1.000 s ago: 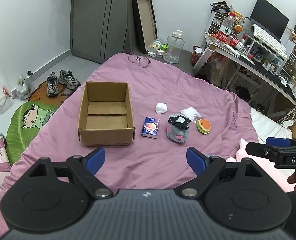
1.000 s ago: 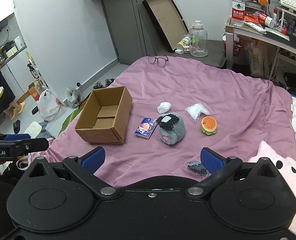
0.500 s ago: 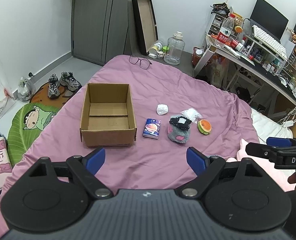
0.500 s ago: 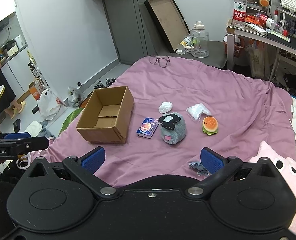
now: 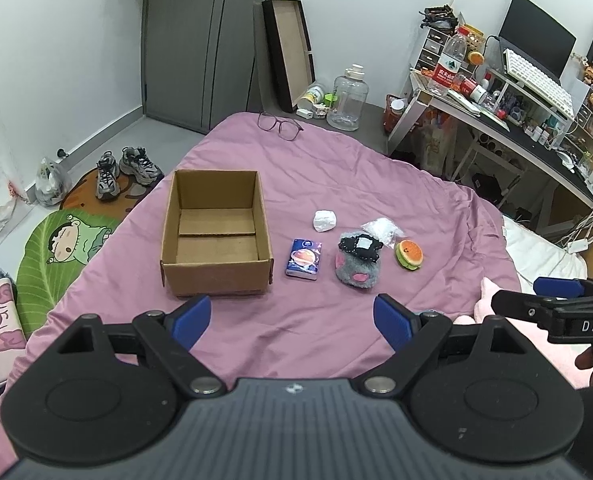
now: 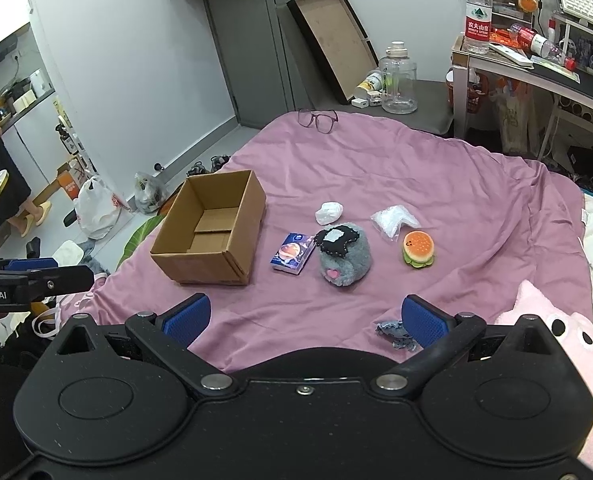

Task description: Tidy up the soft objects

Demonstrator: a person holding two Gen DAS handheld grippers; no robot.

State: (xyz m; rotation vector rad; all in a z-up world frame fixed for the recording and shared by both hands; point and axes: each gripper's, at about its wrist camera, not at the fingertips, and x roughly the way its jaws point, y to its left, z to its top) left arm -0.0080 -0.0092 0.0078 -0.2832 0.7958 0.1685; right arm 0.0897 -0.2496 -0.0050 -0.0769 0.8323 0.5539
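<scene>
We held both claws released over the bed's near edge, left claw and right claw grasping nothing. Cardboard box sat open toward the bed's left edge. Beside it in a row mid-bed: tissue pack, grey plush, burger toy. White wad and plastic bag lay just behind them.

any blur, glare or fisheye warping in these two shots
Left wrist view: sharp, evenly lit, soft shadows; the door and walls bow strongly toward the edges. Right wrist view: also sharp; the cardboard box and grey plush are crisp, frame corners go dark, and there's no glare on the pink blanket.
</scene>
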